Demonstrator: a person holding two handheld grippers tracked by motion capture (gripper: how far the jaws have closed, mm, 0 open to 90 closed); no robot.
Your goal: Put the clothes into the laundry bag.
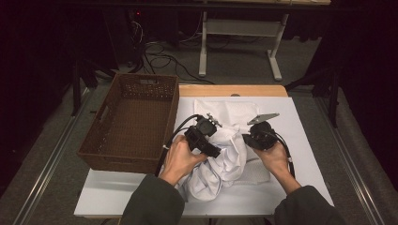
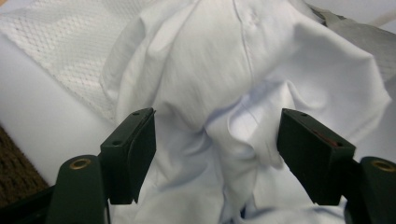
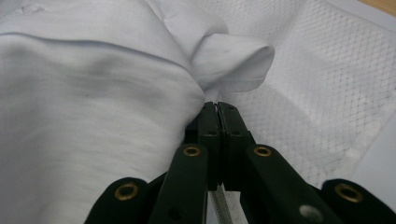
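Wickerwork first, at the far left of the high view: a dark brown rectangular woven basket (image 1: 129, 123) sits with its right wall overlapping the left edge of a white rectangular board (image 1: 300, 140) that covers the wooden tabletop (image 1: 232, 90). Just to the right of the basket, the person's left hand (image 1: 179, 159) comes up from a dark olive sleeve (image 1: 152, 202) and holds the left gripper (image 1: 212, 149), whose black cable loops back toward the basket.

In the left gripper view its jaws stand wide apart, one on each side of a raised fold of the crumpled white smooth-cotton shirt (image 2: 243, 88), with cloth lying between them but not pinched. Behind the shirt in that view lies a white mesh-textured cloth (image 2: 56, 51), flat on the board.

In the high view the shirt (image 1: 225, 159) is bunched into a heap in the middle of the board, between the two grippers, resting partly on the mesh cloth (image 1: 225, 110), which spreads out beyond it toward the far edge.

On the right, the right gripper (image 1: 249, 139) is held by the person's right hand (image 1: 277, 157), with a grey three-cornered plate on top. In the right gripper view (image 3: 218, 108) its jaws are pressed together on a small pinch of the shirt's fabric (image 3: 93, 107), just below a rolled, hemmed fold; the mesh cloth (image 3: 317, 93) lies to the right of it.
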